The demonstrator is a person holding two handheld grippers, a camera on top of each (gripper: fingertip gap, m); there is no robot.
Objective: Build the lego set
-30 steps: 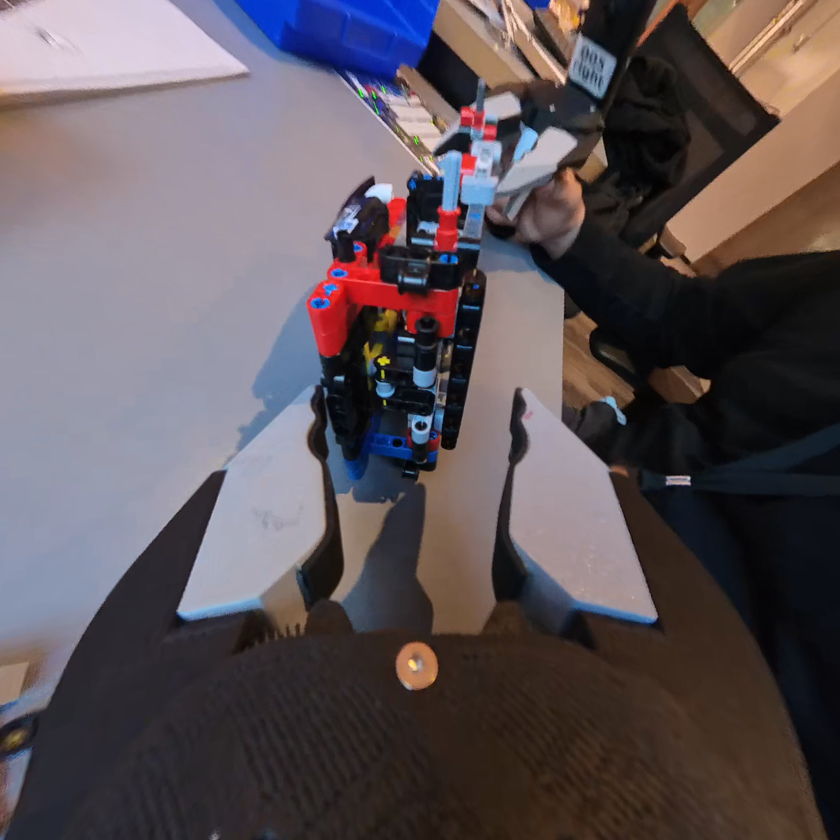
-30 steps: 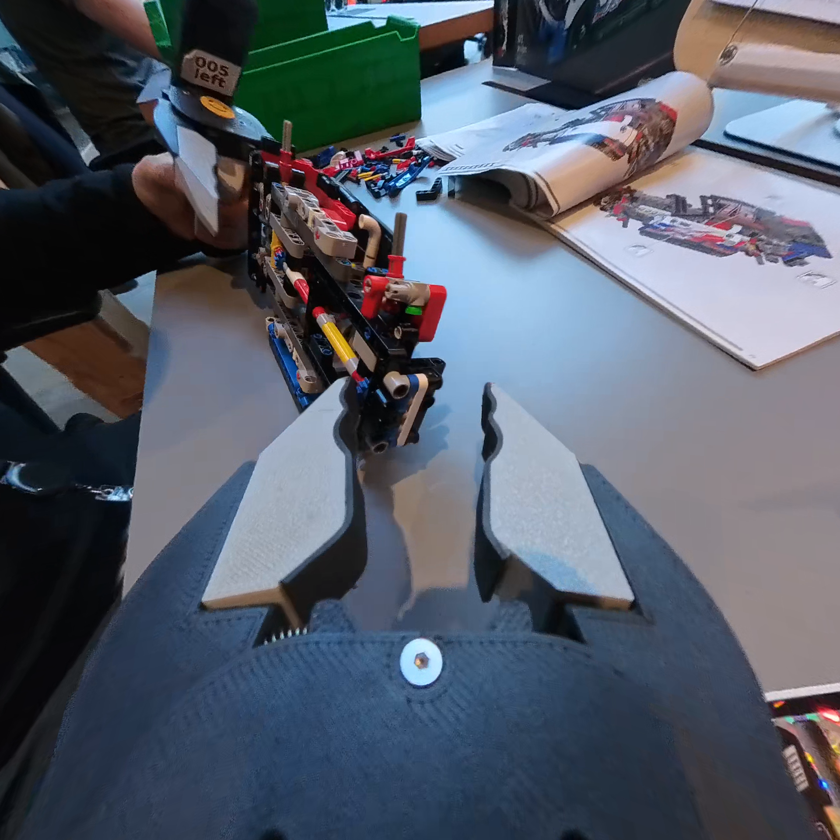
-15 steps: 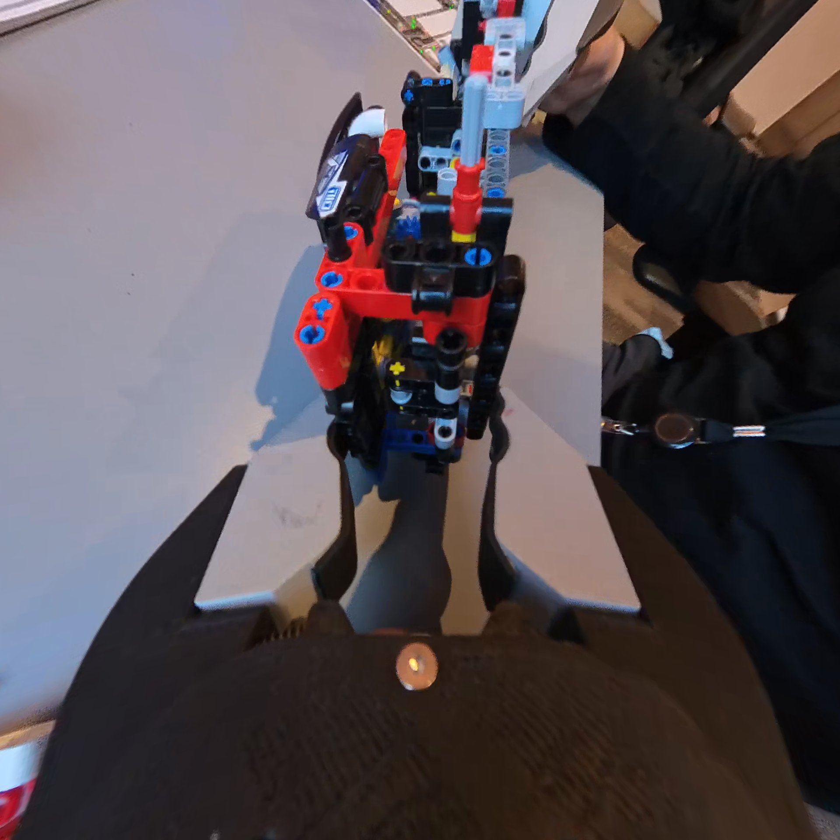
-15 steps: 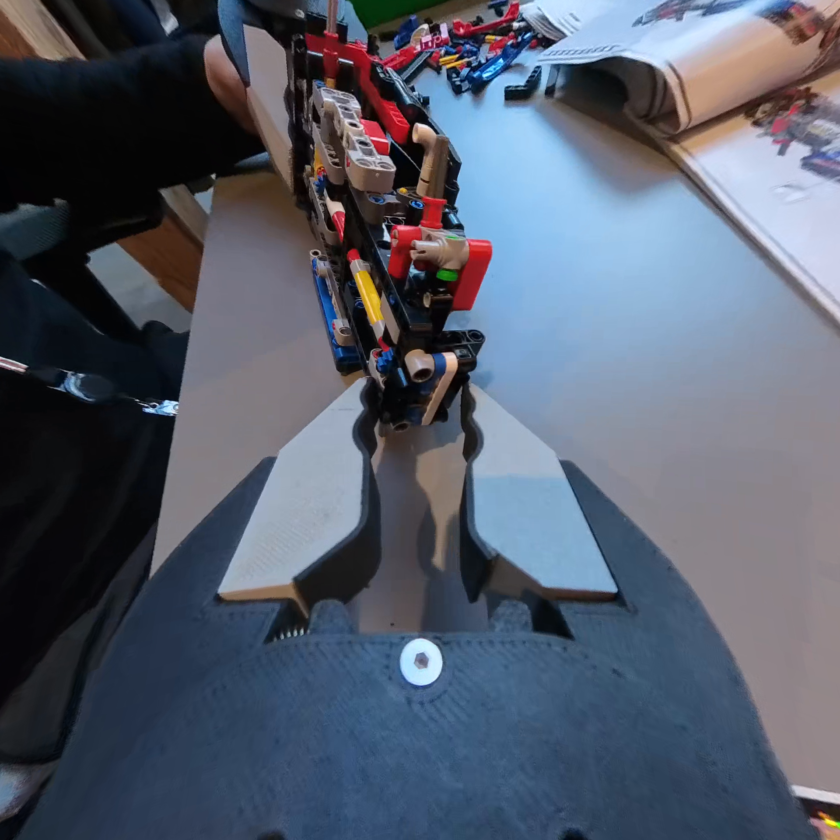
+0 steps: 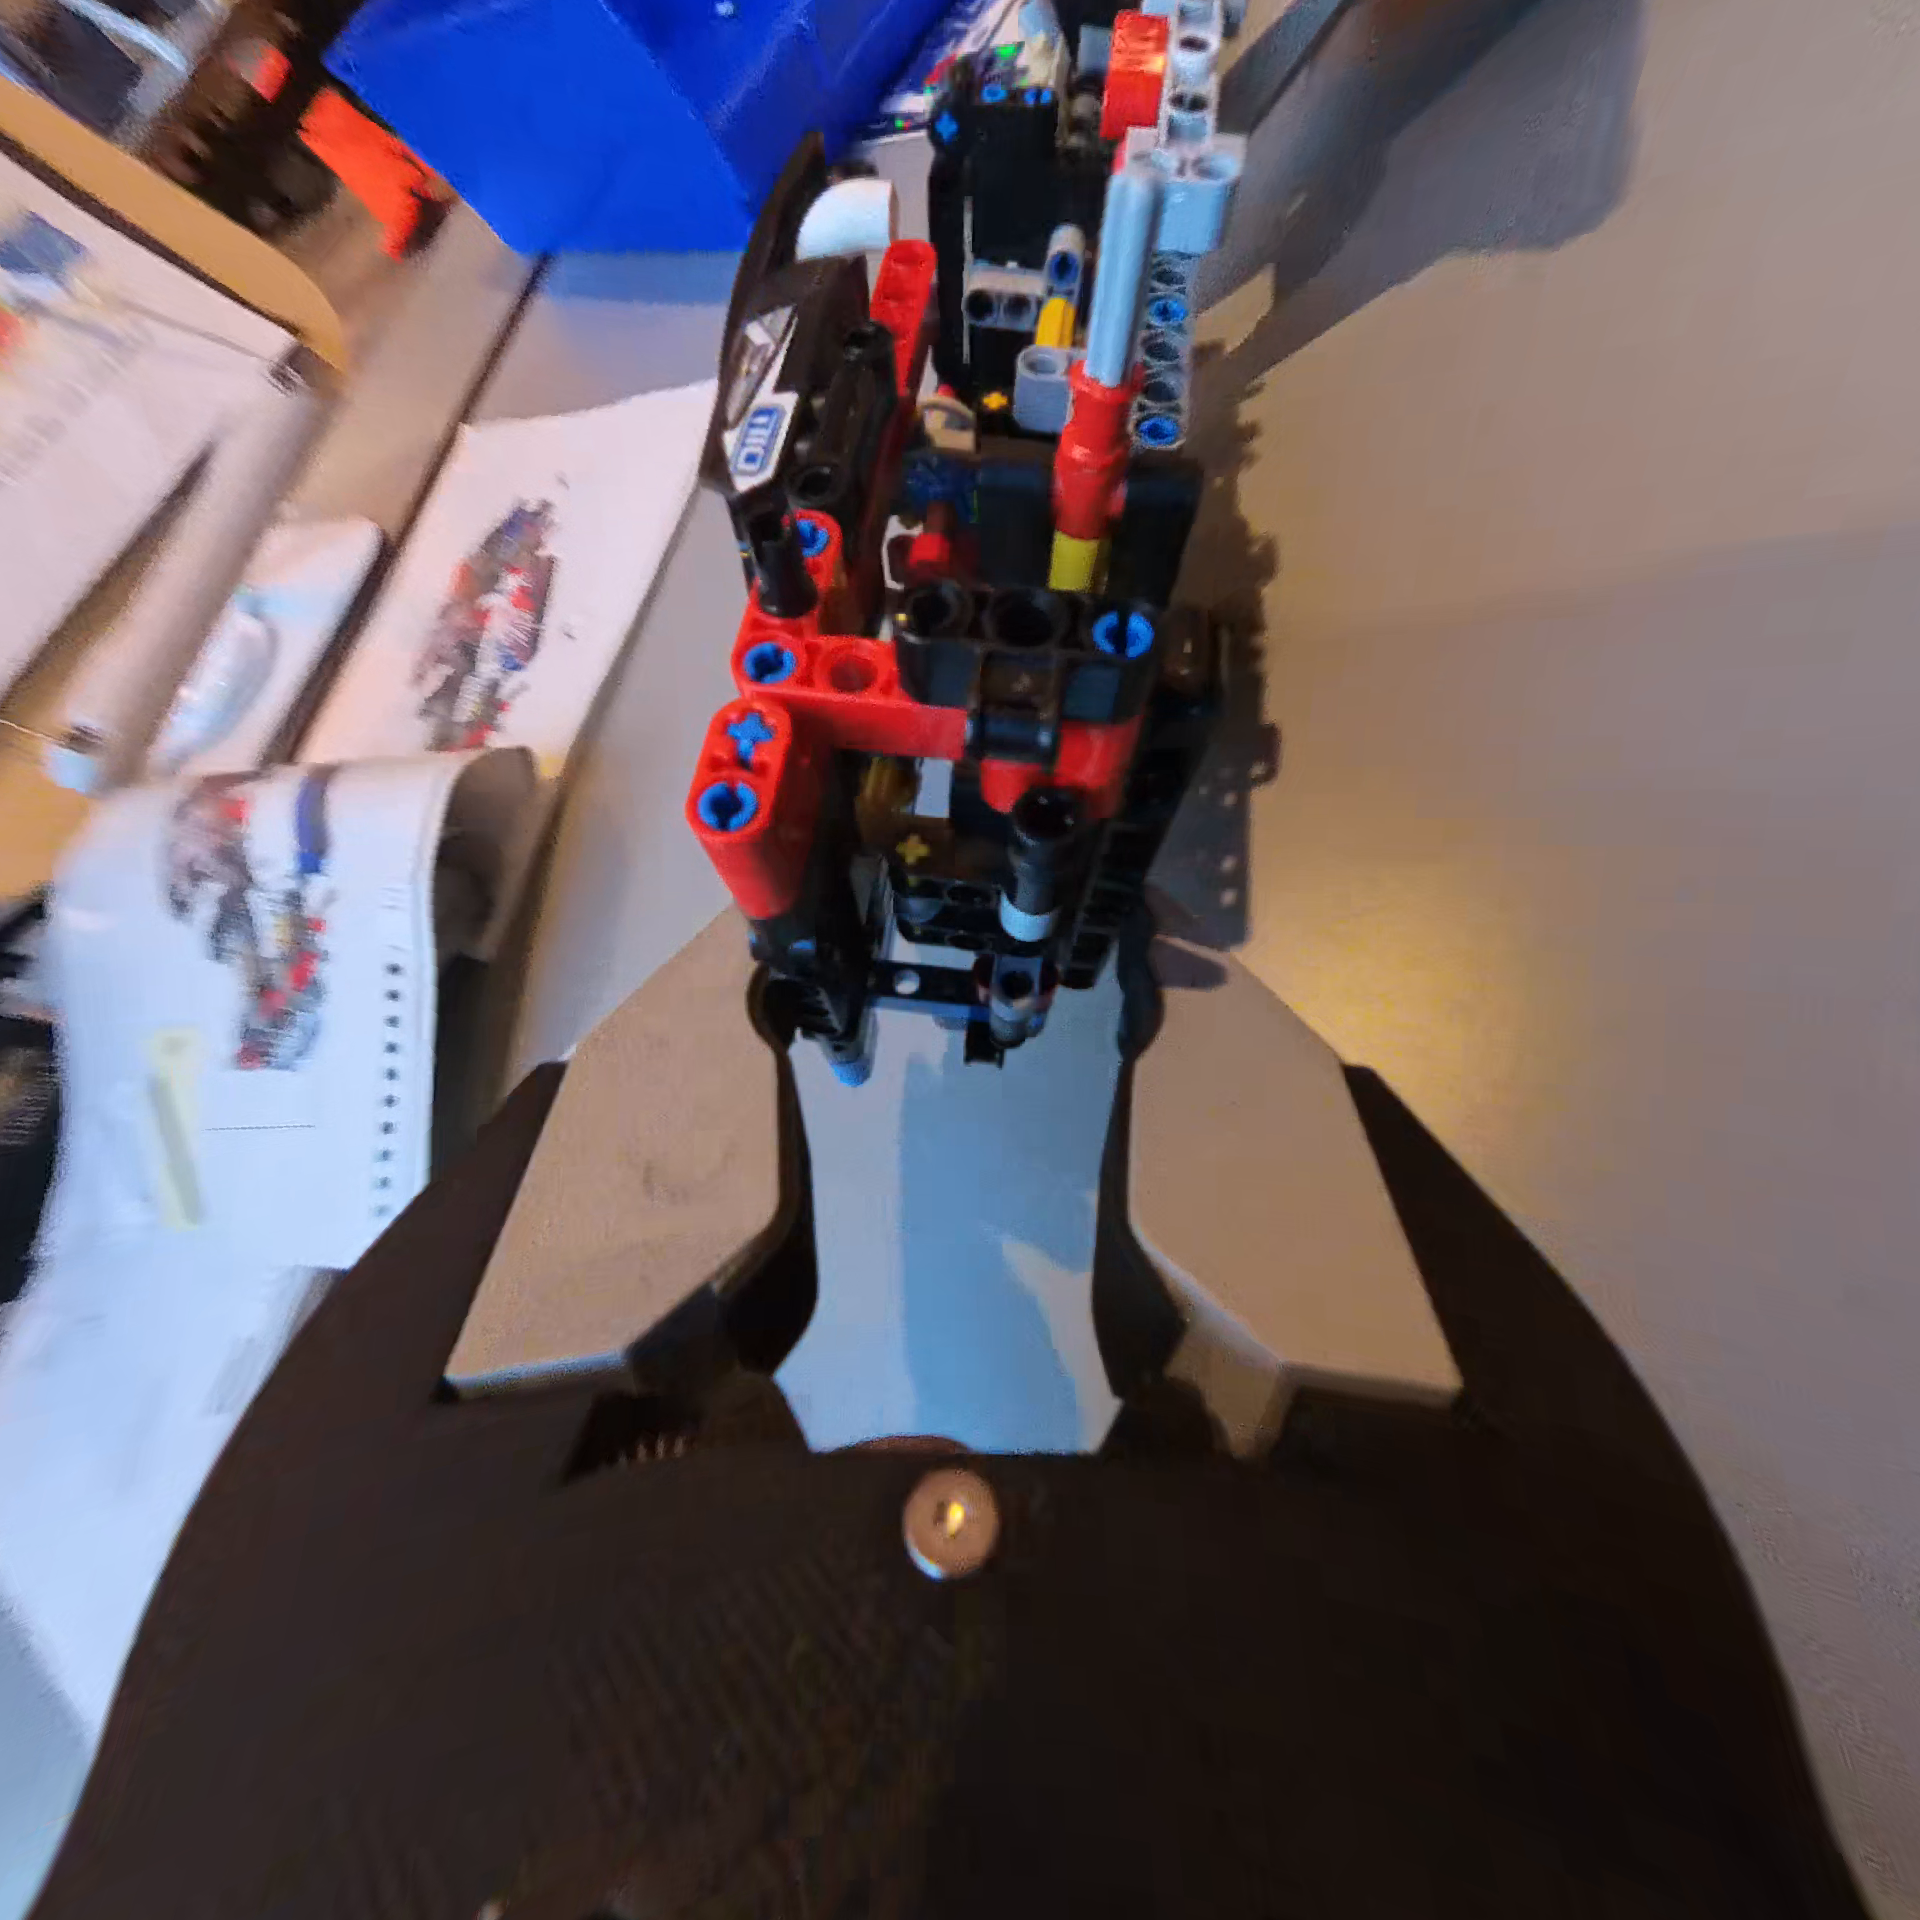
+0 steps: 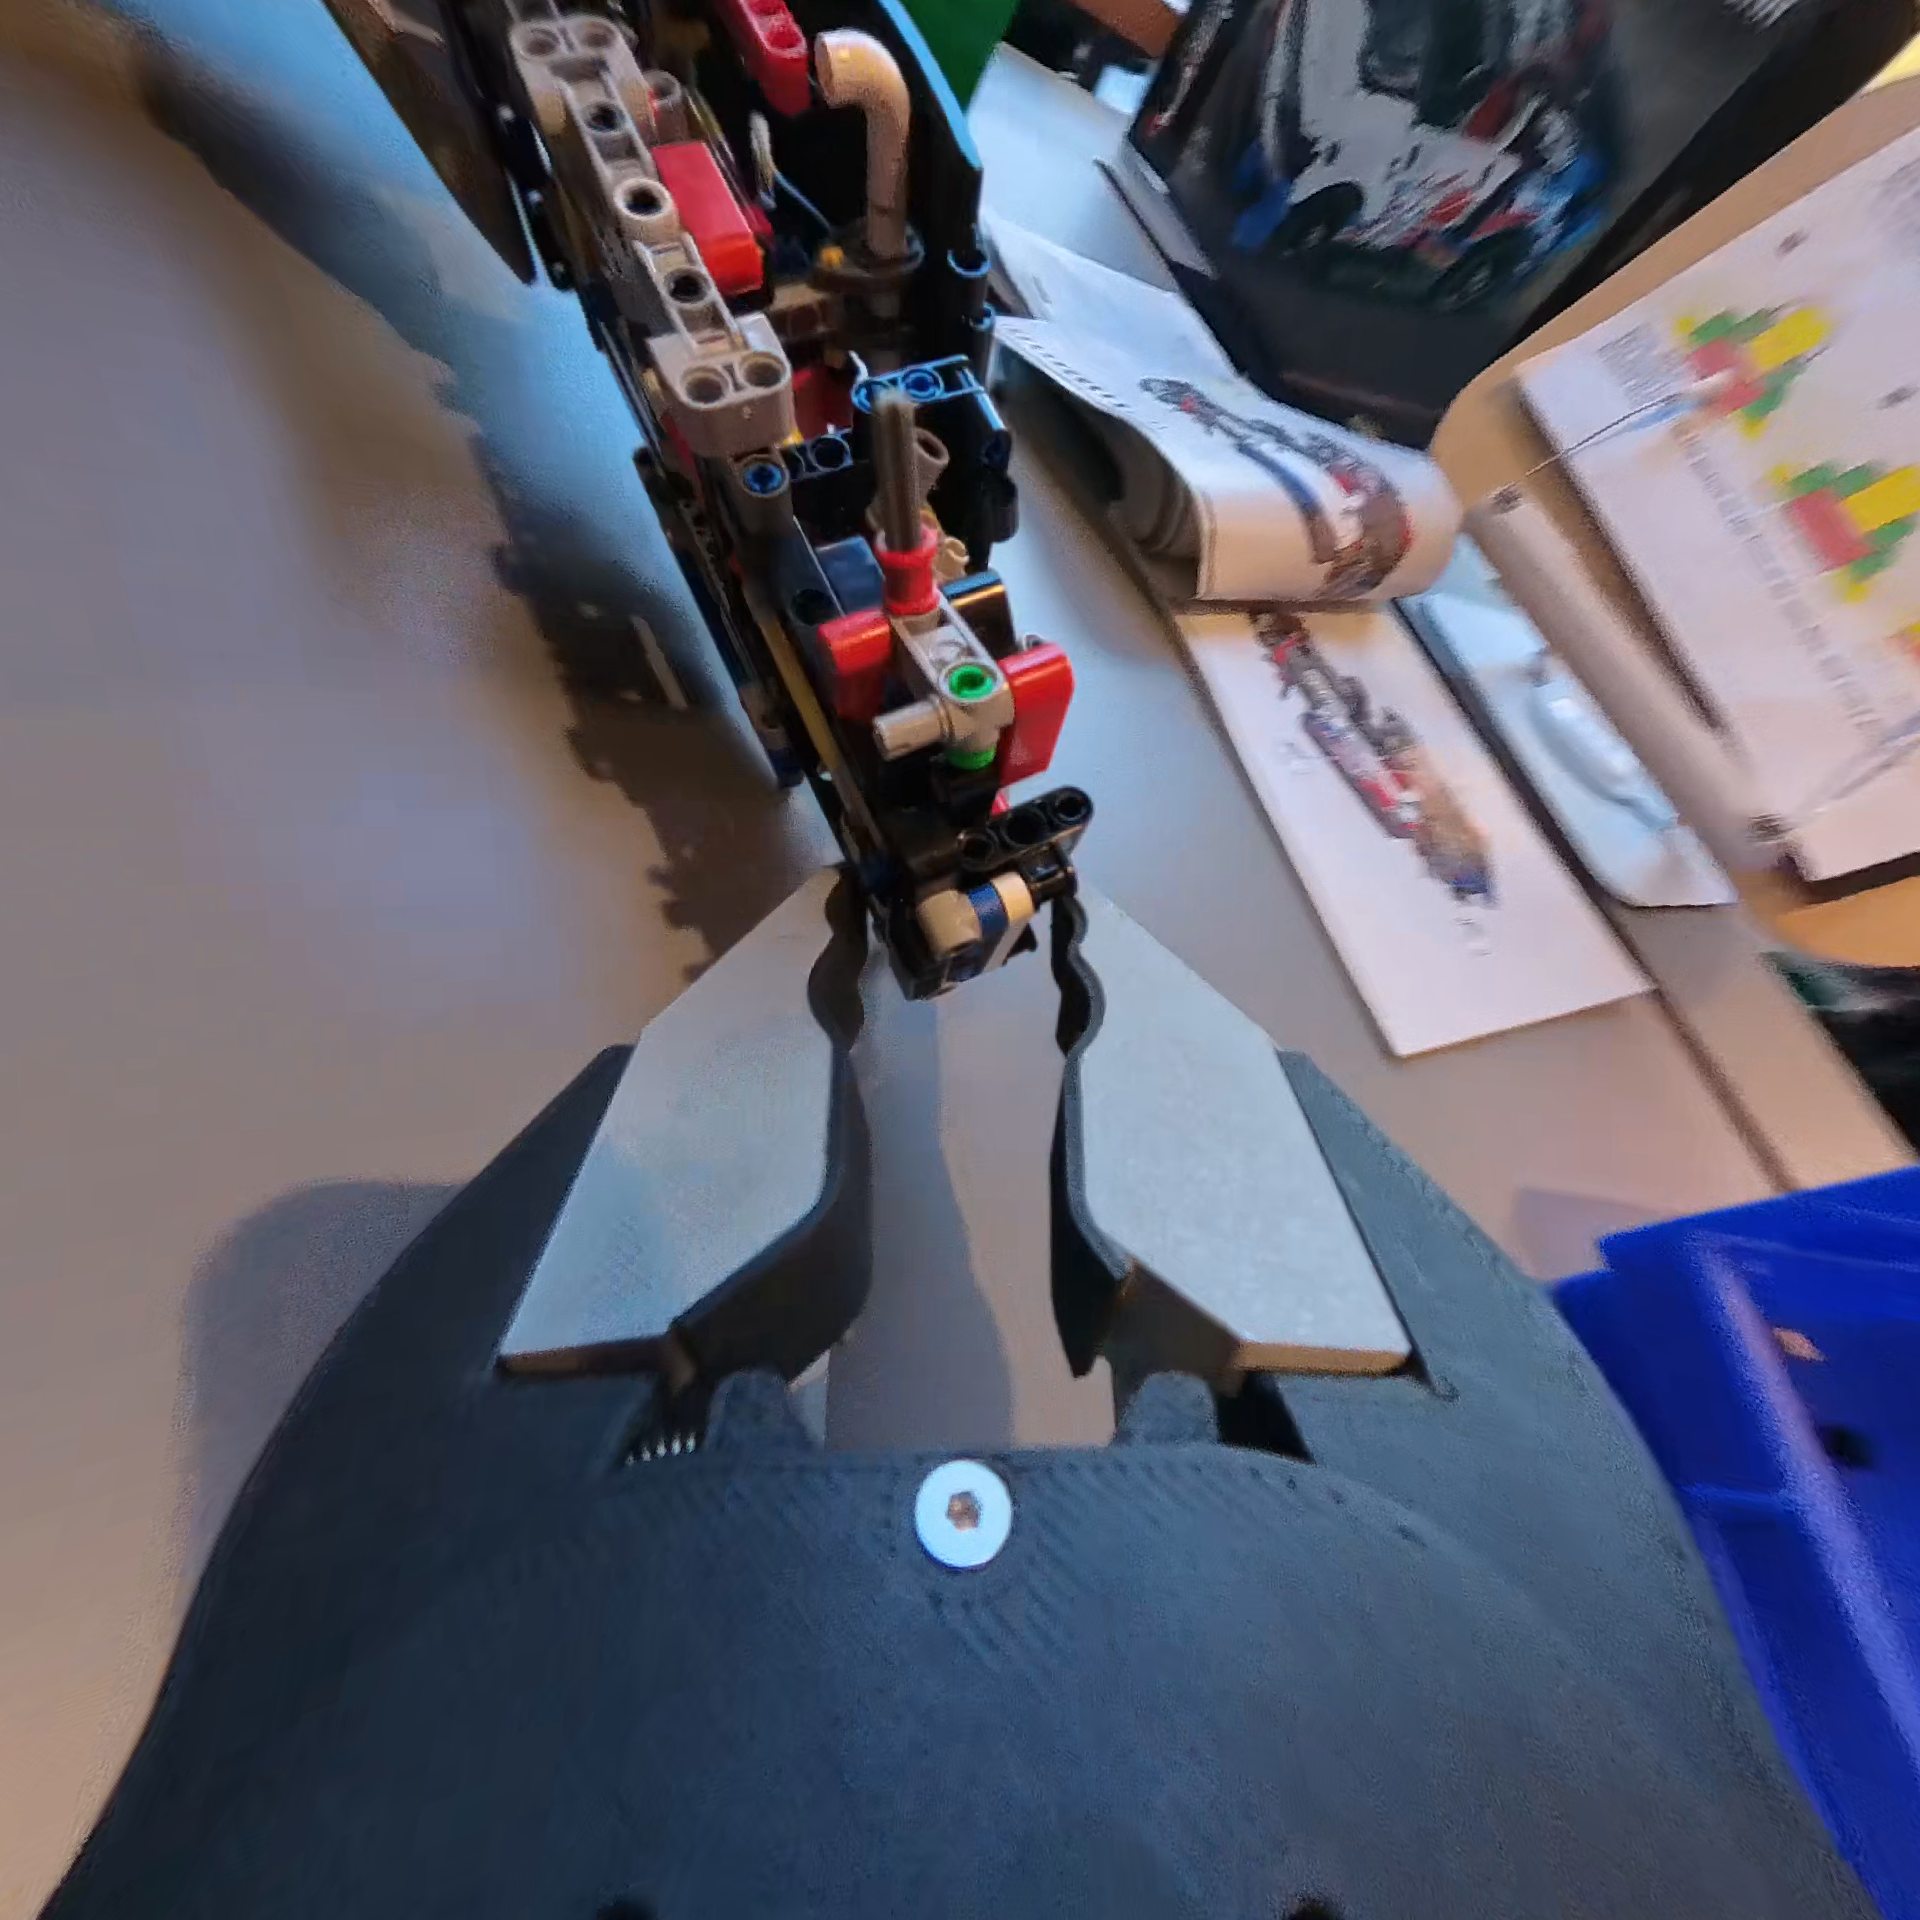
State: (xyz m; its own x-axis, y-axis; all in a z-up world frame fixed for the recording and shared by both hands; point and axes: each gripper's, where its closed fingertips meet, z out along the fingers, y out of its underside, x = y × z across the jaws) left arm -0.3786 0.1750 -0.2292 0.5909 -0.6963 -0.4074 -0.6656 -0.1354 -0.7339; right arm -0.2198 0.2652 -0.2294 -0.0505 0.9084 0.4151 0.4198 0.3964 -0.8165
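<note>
the grey bench [image 5: 1558, 727] carries an open instruction booklet [image 6: 1382, 790]. above it the long lego model [image 5: 966, 665] is held at opposite ends, left gripper [image 5: 948, 1013] and right gripper [image 6: 951, 935] each clamped narrowly on it.

Lego model [image 5: 966, 665] red, black, blue pins; bin [image 5: 582, 114] blue.

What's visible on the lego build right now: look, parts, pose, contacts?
The long, narrow plastic lego build is a frame of black beams with red blocks, blue pins, yellow and grey axles, a tan curved pipe and a green pin. It is partly assembled and appears lifted over the grey table, casting a shadow on it. The left tongs clamp one end and the right tongs the other. Much of it is motion-blurred.
</note>
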